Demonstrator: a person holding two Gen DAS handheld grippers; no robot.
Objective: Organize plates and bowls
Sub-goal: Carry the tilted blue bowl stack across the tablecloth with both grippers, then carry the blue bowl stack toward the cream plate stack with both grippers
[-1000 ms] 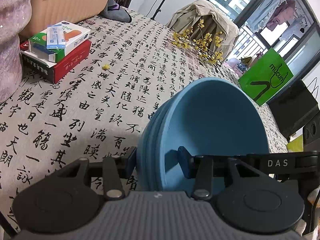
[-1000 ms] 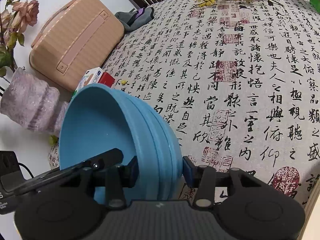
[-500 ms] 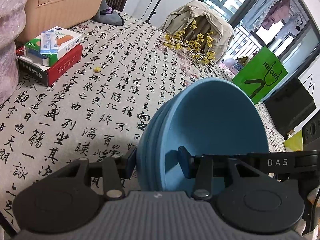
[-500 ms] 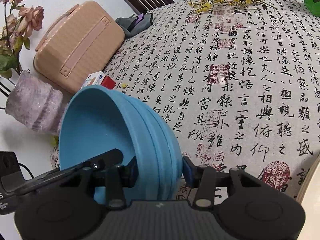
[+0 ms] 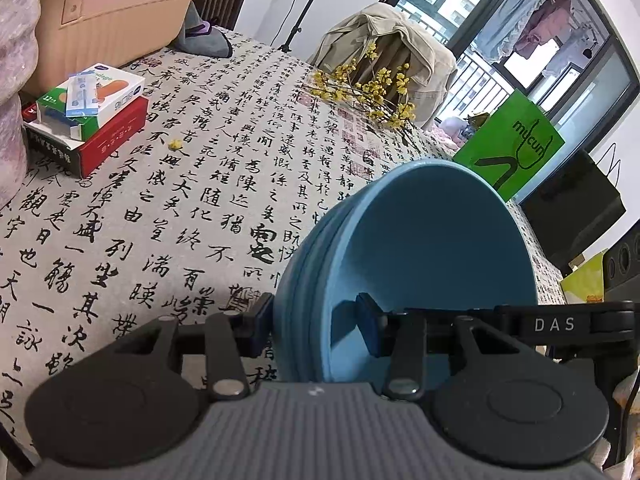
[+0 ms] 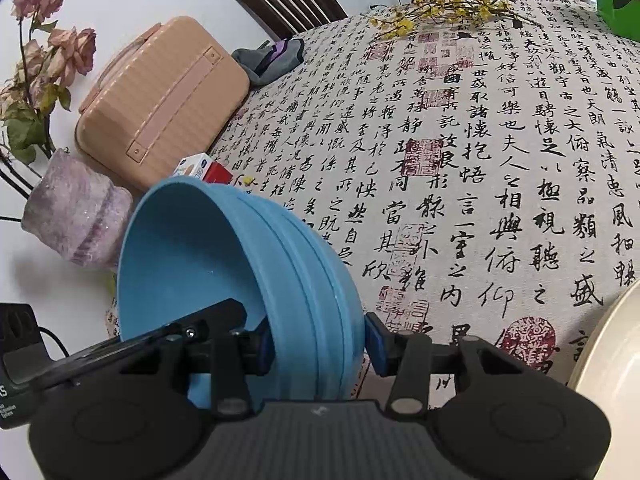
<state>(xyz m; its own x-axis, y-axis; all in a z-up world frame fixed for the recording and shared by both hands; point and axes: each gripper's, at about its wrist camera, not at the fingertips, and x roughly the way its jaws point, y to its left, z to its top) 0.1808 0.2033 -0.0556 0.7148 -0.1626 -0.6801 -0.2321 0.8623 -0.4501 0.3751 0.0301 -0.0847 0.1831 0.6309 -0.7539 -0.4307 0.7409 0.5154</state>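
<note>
Left wrist view, L to R: purple vase edge at far left, then a pile of small boxes (image 5: 86,114) w/ 3 or so cartons stacked (exact count unclear), a peach case (image 5: 116,4) behind it, yellow flower sprigs (image 5: 360,92) lying mid-cloth, 1 green bag (image 5: 516,148) at the far edge. Nearest the lens, the left tongs (image 5: 318,326) are clamped on the rim of the blue bowl stack (image 5: 420,248): one pad outside, one inside the top bowl. Rim edges suggest approx 3 bowls nested; can't count for sure. Stack is tilted on edge and looks to be off the tabletop (image 5: 192,216); its underside is hidden, so that's prob. not certain.

Right wrist view, L to R: 1 vase (image 6: 76,220) w/ dried roses, 1 peach case, grey cloth bundle, then the same blue stack, w/ the right tongs (image 6: 318,344) clamped on the opposite rim, inner pad in the bowl, outer pad on the outside wall. At far R, a sliver of 1 cream plate (image 6: 612,344).

Why two grips: nested bowls held by one rim would likely twist or slip apart; pinching both sides keeps them together as one load. Nesting saves room, fits the tidy-up. Cream plate may be the next item or the drop spot; can't tell.
</note>
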